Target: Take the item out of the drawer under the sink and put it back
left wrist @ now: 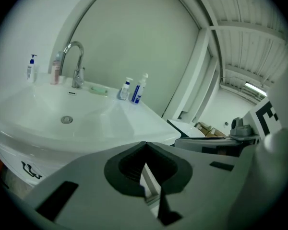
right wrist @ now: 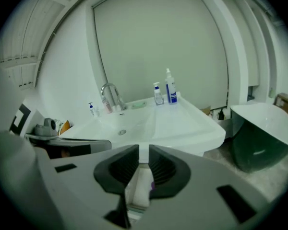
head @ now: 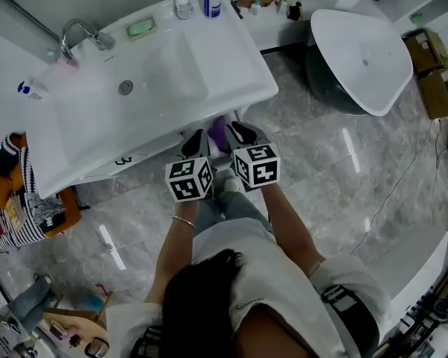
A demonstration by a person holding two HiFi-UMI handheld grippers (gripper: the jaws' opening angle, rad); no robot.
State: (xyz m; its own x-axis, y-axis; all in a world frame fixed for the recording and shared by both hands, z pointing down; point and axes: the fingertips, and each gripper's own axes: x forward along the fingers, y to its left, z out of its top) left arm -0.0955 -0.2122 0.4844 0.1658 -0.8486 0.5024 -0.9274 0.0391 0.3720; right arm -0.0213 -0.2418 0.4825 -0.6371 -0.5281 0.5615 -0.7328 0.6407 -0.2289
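Bathroom sink (head: 157, 73) up top — purple item (head: 218, 132) sits under its rim, just ahead between both. Left gripper (head: 193, 142) pinched together, empty; right gripper (head: 239, 133) barely cracked, empty, looks slightly nearer.

A curved chrome faucet (head: 78, 34) stands at the upper left, with a pink bottle (left wrist: 54, 73) just beside it and a small blue-topped pump bottle (head: 28, 89) further left. To the faucet's right lies a green soap dish (head: 141, 27), then two pump bottles (head: 183, 2) side by side. On the right, a white oval tub (head: 362, 58) sits on the grey marble floor (head: 336, 185), near cardboard boxes (head: 433, 73). A striped bag (head: 19, 215) sits far left.
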